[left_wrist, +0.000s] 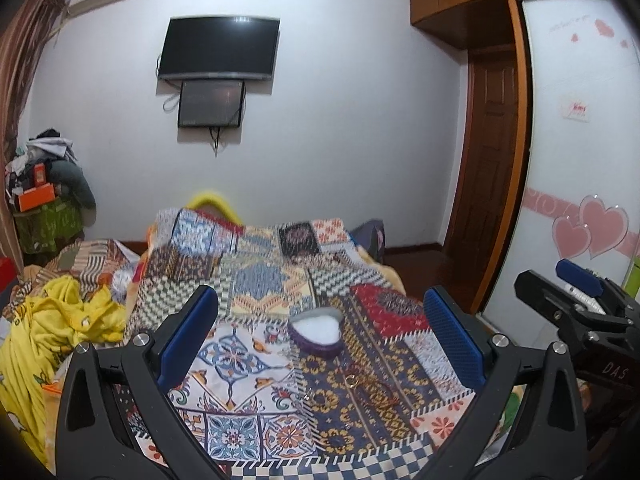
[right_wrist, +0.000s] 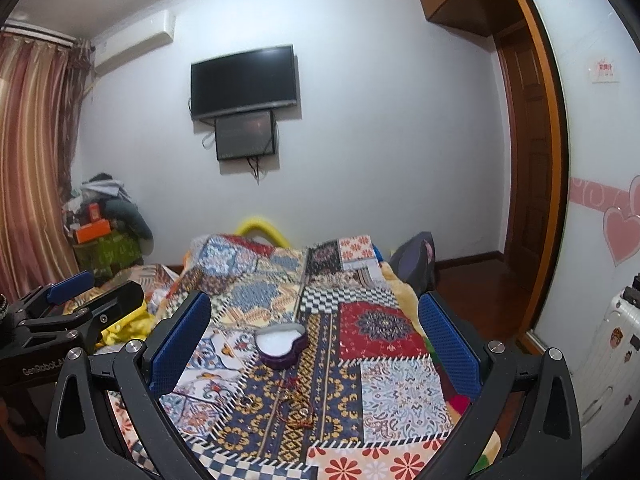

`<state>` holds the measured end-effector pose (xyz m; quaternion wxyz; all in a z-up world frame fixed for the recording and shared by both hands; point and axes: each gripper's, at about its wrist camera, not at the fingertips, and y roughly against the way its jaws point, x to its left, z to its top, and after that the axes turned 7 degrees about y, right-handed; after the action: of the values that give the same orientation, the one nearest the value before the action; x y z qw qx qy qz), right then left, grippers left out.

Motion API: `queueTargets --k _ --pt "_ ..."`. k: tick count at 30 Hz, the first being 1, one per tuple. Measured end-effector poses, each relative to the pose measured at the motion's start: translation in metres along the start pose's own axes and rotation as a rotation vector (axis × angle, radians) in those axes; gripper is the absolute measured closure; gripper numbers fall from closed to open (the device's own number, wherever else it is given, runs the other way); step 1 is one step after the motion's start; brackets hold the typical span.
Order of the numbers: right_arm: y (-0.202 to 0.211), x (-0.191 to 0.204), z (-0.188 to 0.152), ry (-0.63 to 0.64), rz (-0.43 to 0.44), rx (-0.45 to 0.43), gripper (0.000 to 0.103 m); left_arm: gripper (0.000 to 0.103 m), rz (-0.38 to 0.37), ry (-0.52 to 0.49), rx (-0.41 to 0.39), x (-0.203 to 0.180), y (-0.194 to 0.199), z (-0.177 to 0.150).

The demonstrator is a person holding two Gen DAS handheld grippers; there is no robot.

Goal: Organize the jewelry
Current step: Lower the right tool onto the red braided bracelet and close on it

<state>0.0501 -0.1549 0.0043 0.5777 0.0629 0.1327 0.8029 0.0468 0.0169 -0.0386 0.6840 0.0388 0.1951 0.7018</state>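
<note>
Matt patterned cloth bedspread (left_wrist: 256,360); glossy wooden door (left_wrist: 492,152) at two o'clock; textured blue gripper pads (right_wrist: 448,344).

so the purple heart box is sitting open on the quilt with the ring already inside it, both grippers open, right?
Not quite. The ring is not in the heart box; it lies on the quilt, nearer the camera than the box, as the left wrist view shows. The box is open, showing only its white lining. The left gripper and right gripper are both open.
</note>
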Motion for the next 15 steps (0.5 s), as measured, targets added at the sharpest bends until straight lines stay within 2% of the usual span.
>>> queueTargets --k 9,15 --pt "-0.036 -0.008 -0.027 -0.012 0.017 0.133 0.002 0.019 0.055 0.002 0.179 0.015 -0.055 -0.030" --pt "-0.059 -0.019 -0.049 -0.027 0.045 0.237 0.019 0.030 0.073 0.007 0.317 0.026 -0.088 -0.055"
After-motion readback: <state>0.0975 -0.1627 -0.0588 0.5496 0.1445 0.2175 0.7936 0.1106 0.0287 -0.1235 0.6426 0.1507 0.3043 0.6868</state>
